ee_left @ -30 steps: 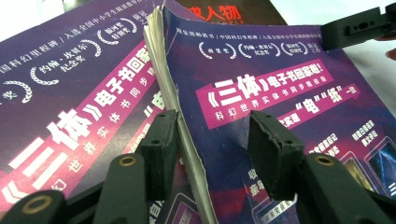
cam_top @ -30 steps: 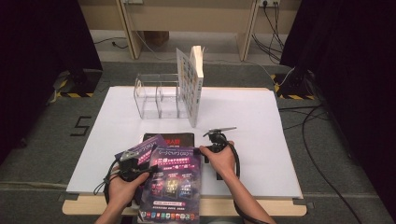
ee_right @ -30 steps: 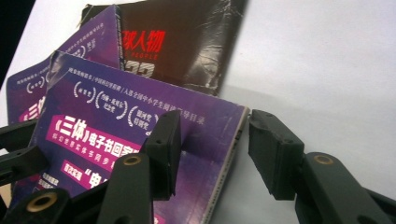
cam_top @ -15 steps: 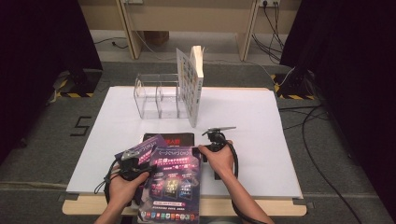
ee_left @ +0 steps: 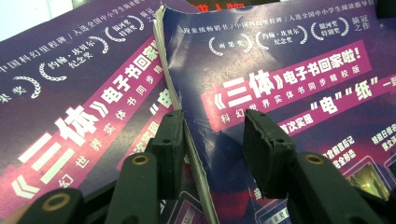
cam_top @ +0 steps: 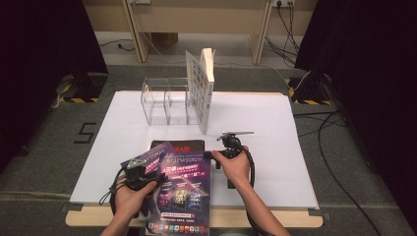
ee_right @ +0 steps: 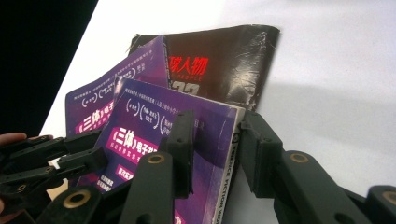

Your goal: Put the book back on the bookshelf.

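1. Magazines are lying stacked at the table's (cam_top: 275, 147) near edge, well short of the rack (cam_top: 164, 103); the top purple one (cam_top: 184, 187) is what both hands are working on.
2. Left gripper (ee_left: 212, 135) is straddling that magazine's left edge, jaws half spread, pads not yet pinching; the lower purple copy (ee_left: 70, 93) is fanning out leftward beneath.
3. Right gripper (ee_right: 215, 135) is straddling the spine side, jaws half spread around it and not clearly pressing yet; a dark magazine (ee_right: 224, 65) is peeking out rackward.
4. Doing this well probably means seating both pads deep over one cover only, squeezing evenly, then lifting level so that the copy underneath is not dragging along.
5. Compared with a second ago, both pairs of jaws have just been closing, the right far more; the stack is sitting where it was.
6. Farther off, a book (cam_top: 200, 91) is standing upright at the rack's right end.
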`<state>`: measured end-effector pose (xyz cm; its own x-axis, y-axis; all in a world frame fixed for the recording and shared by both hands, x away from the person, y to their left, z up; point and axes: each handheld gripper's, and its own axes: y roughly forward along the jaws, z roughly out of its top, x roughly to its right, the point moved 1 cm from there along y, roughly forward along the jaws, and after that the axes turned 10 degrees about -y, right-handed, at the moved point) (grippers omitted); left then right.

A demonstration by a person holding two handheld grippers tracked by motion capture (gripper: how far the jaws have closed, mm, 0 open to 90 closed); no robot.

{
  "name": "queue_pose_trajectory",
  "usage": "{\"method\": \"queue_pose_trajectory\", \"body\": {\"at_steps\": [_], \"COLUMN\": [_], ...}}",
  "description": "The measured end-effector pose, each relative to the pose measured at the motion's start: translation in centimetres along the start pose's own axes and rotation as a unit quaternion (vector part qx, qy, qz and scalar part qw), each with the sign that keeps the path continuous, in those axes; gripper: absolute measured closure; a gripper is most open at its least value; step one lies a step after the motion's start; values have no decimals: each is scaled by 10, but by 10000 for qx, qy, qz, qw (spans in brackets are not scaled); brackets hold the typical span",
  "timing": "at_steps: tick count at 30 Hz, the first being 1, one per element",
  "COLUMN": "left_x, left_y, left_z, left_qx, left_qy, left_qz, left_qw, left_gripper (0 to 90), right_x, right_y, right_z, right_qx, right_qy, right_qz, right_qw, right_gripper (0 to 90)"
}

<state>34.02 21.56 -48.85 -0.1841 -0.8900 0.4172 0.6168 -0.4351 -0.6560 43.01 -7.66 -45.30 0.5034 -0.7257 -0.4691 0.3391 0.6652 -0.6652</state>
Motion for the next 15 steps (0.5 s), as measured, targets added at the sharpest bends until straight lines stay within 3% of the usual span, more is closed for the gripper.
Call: {"method": "queue_pose_trajectory", "body": {"at_steps": [7, 15], "left_x": [2, 2], "left_y": [1, 1], "left_z": [-1, -1], "left_qx": [11, -1], "left_qy": [28, 52], "left_qz": [0, 16], "left_qw": [10000, 10000], "left_gripper": [586, 589], "right_x": [1, 9], "right_y": [0, 7], "right_z": [-4, -8], "right_qx": [-108, -268], "right_qy": [-142, -30], "right_qz": [-154, -154], "right_qw": [9997, 9995], "right_gripper": [673, 650]}}
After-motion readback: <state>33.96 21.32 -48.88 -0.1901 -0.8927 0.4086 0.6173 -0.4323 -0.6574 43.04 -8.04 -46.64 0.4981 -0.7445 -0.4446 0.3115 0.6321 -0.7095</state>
